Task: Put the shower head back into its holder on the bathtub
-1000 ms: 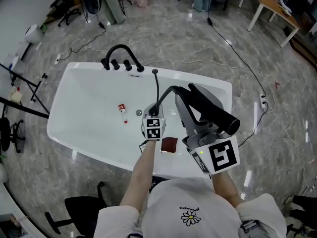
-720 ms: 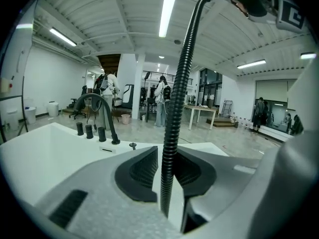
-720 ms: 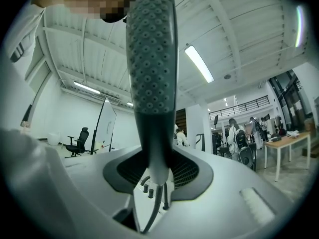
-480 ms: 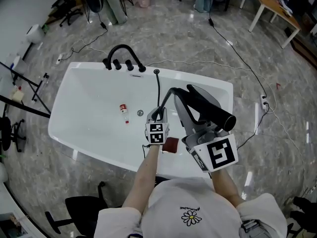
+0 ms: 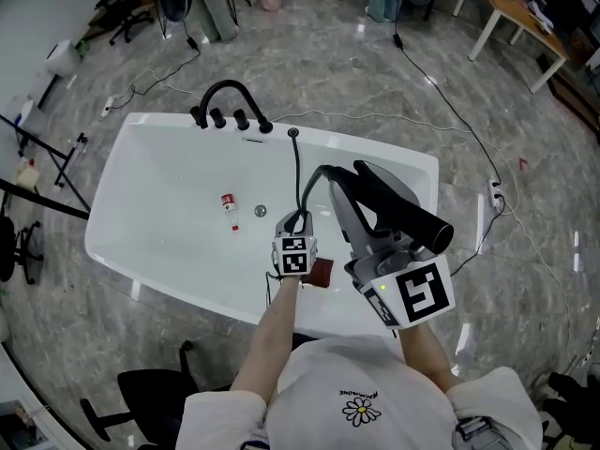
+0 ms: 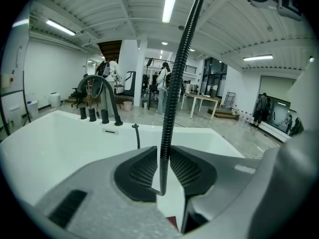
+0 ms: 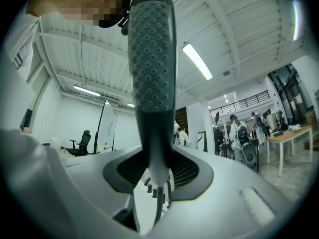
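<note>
My right gripper (image 5: 356, 187) is shut on the black shower head (image 5: 403, 204) and holds it above the near right part of the white bathtub (image 5: 141, 172). In the right gripper view the dotted handle (image 7: 151, 59) stands up out of the pads of the right gripper (image 7: 157, 171). The ribbed black hose (image 6: 174, 93) arcs from it down between the jaws of my left gripper (image 6: 164, 168). Those jaws have just been opening and stand slightly off the hose. From the head view, the left gripper (image 5: 296, 221) hangs over the tub's near side. A small black holder fitting (image 5: 293, 133) sits on the far rim.
A black faucet with knobs (image 5: 230, 111) stands on the far rim, left of the fitting. A small red-and-white bottle (image 5: 228, 204) lies in the tub near the drain (image 5: 261, 212). A dark red block (image 5: 321, 272) rests on the near rim. Cables cross the floor; a table (image 5: 520, 17) stands at the far right.
The left gripper has sunk a little along the hose, toward the near rim, and its hold on the hose has loosened. The right gripper and shower head have stayed put.
</note>
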`<state>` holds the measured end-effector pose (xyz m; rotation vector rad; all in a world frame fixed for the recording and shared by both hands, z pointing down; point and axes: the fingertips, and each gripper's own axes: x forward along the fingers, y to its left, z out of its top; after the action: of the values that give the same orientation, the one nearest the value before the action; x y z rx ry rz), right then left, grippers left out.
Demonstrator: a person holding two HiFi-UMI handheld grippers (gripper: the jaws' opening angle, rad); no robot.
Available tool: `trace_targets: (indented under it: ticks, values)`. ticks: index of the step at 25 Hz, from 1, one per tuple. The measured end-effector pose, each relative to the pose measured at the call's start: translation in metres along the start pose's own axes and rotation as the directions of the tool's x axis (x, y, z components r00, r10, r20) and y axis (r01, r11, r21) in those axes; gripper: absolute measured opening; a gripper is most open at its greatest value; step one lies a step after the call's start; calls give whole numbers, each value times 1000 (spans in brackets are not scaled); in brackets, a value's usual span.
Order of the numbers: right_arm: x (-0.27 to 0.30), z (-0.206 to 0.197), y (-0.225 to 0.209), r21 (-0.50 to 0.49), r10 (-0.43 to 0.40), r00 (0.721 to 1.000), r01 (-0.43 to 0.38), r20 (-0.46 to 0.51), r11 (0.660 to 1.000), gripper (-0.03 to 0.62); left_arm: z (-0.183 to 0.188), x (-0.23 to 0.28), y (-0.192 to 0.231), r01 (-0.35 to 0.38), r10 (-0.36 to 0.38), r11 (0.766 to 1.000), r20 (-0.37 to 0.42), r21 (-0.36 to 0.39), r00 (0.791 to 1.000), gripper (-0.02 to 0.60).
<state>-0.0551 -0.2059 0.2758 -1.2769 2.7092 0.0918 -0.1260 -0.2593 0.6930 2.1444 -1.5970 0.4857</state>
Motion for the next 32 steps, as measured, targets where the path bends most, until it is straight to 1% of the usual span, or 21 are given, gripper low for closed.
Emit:
trace_targets:
  ticks: [5,6,7,11,13,17,21,24,26,28,32]
  values:
    - [2,-1,-3,10,-9,1000,9,-1,1000,137,-5,11,2,12,-12,1000,-26,13,1000,75]
    - [2,-1,-3,10,-10,1000,10,-3,1000,137,-5,13,3,13,-12,1000,-30,12,999,60]
    - [2,-2,-4,11,-11,1000,11,-5,1000,137,-6,13,3,11,-11,1000,-34,9,999,58]
    - [-1,-9,-6,22,-24,999,25,-26,999,137,5,7,12,-21,21,1000,-5,4,1000,57]
    - [-1,-13,-8,40,-31,999,32,-40,999,137,19,4,18,-40,39,999,26,21,999,57]
    - [2,-21,-16,61,-45,996,50,-72,997,138,63,6,30,-71,65,996,101,60,993,58]
    - [1,-30,-25,85,-59,992,69,-115,994,138,112,8,53,-138,124,988,188,64,974,58]
    - [-3,-34,-24,90,-61,990,73,-131,993,138,163,4,71,-177,150,982,278,73,949,58]
    - [-4,-33,-24,92,-59,990,71,-129,993,138,205,-1,80,-199,157,976,352,87,923,58]
    - [-2,-30,-27,91,-59,991,70,-118,993,138,255,-9,84,-220,153,970,438,107,886,58]
    - [-3,-23,-29,99,-64,994,72,-84,992,138,341,-39,81,-250,111,956,596,155,796,58]
